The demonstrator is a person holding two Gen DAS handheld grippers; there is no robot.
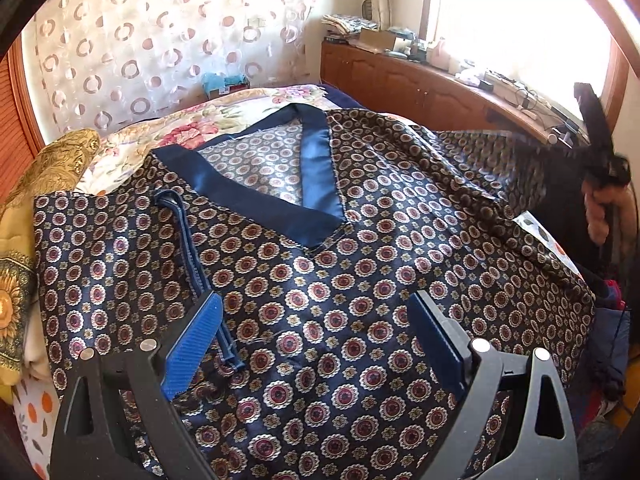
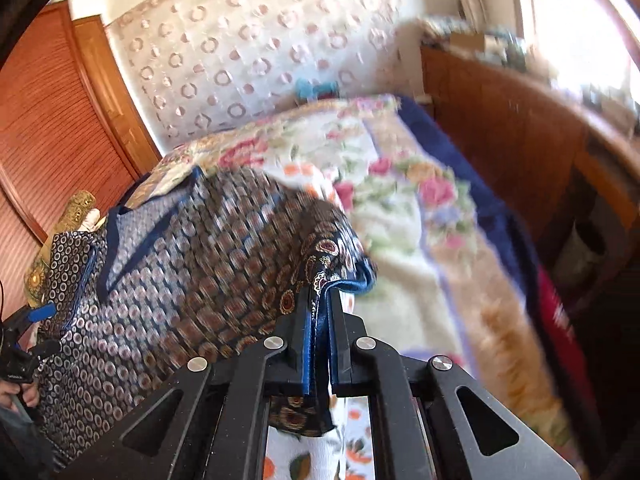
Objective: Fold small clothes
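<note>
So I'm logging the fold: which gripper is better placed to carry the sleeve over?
Right. The right gripper is shut on the navy patterned satin top's sleeve hem; the left gripper hangs open above the fabric.

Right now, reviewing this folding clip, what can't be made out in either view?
- Left wrist view: right gripper smeared by motion; its jaws are unreadable there.
- Right wrist view: patterned shirt and floral blanket blurred by motion.
- Right wrist view: left gripper cut by the frame edge.
- Shelf clutter: too small.
</note>
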